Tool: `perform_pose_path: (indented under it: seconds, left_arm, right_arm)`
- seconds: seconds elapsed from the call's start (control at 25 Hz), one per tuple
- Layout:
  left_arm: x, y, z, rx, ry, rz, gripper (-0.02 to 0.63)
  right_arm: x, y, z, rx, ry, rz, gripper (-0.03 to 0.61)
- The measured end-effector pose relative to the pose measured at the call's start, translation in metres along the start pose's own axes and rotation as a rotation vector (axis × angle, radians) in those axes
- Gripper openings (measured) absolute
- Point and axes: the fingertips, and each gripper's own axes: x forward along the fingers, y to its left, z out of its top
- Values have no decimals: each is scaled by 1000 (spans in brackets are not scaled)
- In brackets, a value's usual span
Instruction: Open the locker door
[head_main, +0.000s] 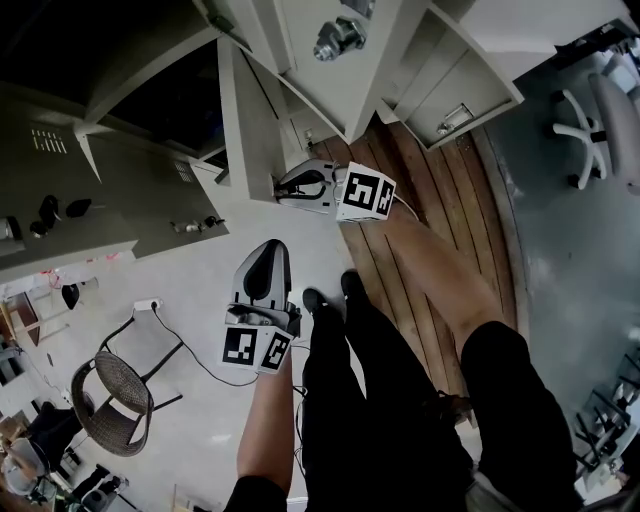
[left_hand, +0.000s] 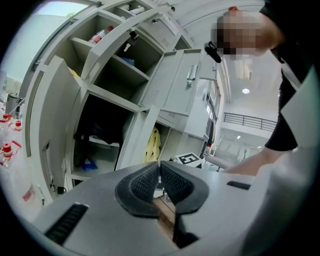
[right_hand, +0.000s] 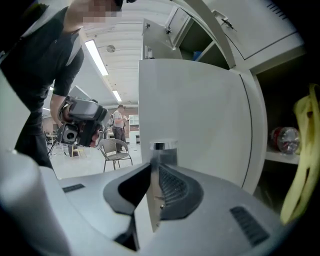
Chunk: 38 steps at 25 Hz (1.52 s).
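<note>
Since right gripper (right_hand: 156, 172) pinches the door (right_hand: 195, 110) edge, I'd pull along its swing arc, no twisting; left gripper (left_hand: 160, 182) pressed together, empty.

floor: pale grey concrete (head_main: 200, 340), wooden plank strip (head_main: 440, 210) alongside | furniture: wicker chair (head_main: 110, 395) on thin metal legs, white swivel-chair base (head_main: 585, 135) | cable (head_main: 190, 350) running from socket block (head_main: 147, 304) | light: ceiling strip lamps (right_hand: 95, 55) lit

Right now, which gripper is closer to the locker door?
Right. The right gripper grips the locker door by its edge; the left gripper hangs shut, away from it.
</note>
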Motion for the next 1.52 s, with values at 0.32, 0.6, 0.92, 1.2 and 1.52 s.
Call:
perform_pose_path:
  seconds: [0.32, 0.6, 0.92, 1.2, 1.52]
  left_arm:
    - [6, -11, -3, 0, 1, -2, 26]
    - [10, -21, -5, -14, -1, -11, 26]
    - [11, -32, -5, -14, 0, -29, 26]
    - [4, -18, 1, -3, -10, -15, 26]
    - [-18, -15, 32, 5, -45, -12, 26]
  right_arm:
    - [-14, -3, -4, 5, -4, 25, 61]
    - [-30, -6, -10, 14, 9, 35, 60]
    - [-63, -24, -14, 79, -30, -102, 49]
    - [-92, -21, 4, 106, -78, -204, 37]
    - [-110, 20, 71, 139, -203, -317, 28]
